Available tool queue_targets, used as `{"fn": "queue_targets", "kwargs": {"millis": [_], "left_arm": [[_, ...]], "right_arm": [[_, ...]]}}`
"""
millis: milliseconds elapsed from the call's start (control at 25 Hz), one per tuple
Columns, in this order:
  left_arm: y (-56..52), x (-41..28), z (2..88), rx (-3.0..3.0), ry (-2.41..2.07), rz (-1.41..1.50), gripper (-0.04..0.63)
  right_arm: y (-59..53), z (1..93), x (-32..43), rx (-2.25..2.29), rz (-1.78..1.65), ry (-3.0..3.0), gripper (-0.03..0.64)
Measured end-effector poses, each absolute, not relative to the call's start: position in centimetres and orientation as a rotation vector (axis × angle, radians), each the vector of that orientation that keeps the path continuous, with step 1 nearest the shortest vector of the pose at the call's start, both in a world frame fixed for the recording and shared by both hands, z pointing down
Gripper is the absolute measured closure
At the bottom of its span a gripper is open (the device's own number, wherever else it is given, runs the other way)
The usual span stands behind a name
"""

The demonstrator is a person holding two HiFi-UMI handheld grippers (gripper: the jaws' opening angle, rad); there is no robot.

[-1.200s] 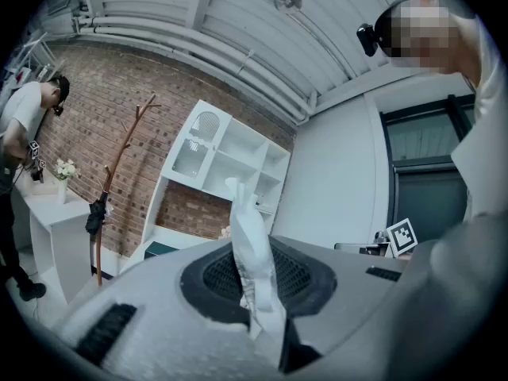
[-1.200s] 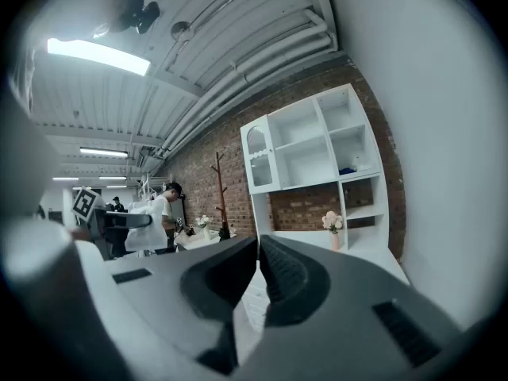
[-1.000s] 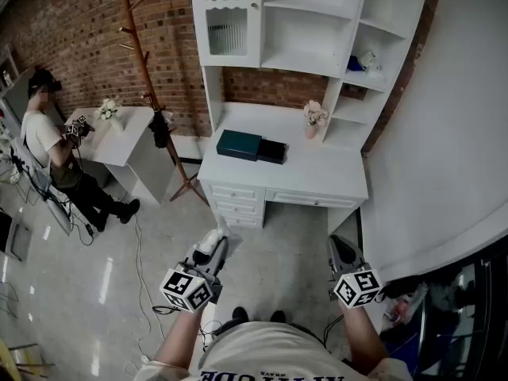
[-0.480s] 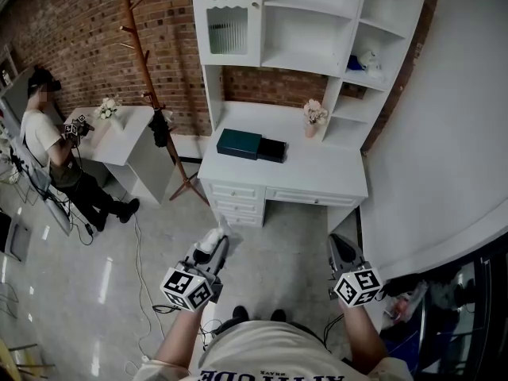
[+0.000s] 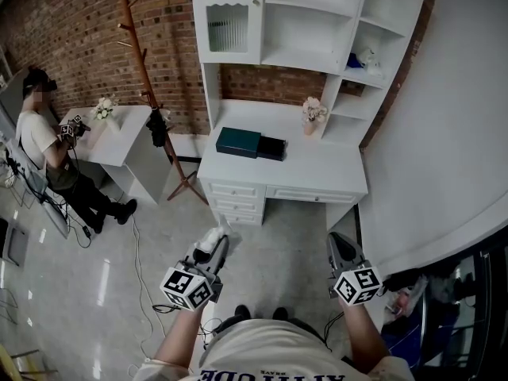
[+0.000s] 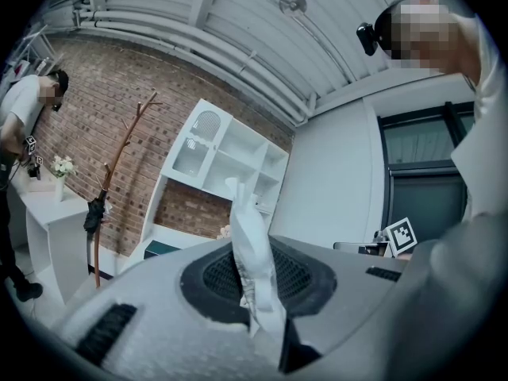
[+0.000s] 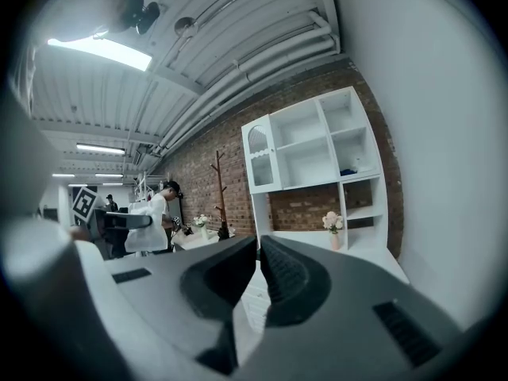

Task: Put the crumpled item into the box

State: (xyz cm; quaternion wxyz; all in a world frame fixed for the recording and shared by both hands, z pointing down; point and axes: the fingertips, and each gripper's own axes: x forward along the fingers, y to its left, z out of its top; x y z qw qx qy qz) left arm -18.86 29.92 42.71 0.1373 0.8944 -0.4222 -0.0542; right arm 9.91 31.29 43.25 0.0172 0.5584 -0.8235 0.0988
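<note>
Two grippers are held low above the grey floor point(image 5: 274, 248), well apart from each other. The left gripper point(image 5: 213, 248) is clamped on the crumpled item point(image 6: 252, 268), a white, paper-like wad. It is pinched between the pads and sticks up past the fingertips, so the jaws are parted only slightly. The right gripper point(image 7: 259, 248) is seen with its jaws brought together to a thin slit, and nothing is held between them.

Ahead of both, well away, a white surface point(image 5: 317, 177) with drawers is set against a brick wall point(image 5: 79, 30). The box point(image 5: 239, 143), dark green, is seen on the left part of that surface, far from the crumpled item. A black piece point(image 5: 272, 150) touches its right end; whether that is a lid or a drawer cannot be told. A vase of pale flowers point(image 5: 313, 117) is stood farther right, near the back. A white shelf unit point(image 5: 309, 22) is mounted over the surface. To the left, a wooden coat stand point(image 5: 143, 62) is placed beside the surface. Beyond it, a person point(image 5: 44, 145) is seated at a small white table point(image 5: 127, 145).
</note>
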Motion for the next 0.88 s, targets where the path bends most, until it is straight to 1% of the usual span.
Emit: {"fn": "queue_targets", "kwargs": {"millis": [640, 880], "left_arm": [[28.0, -24.6, 43.6, 2.610, -1.156, -0.145, 0.529], [27.4, -25.3, 43.7, 2.609, -1.150, -0.160, 0.529]], "right_arm": [[31.0, 44.2, 4.3, 1.782, 0.323, -2.511, 0.580], [30.6, 44.2, 3.6, 1.785, 0.320, -2.509, 0.580]]}}
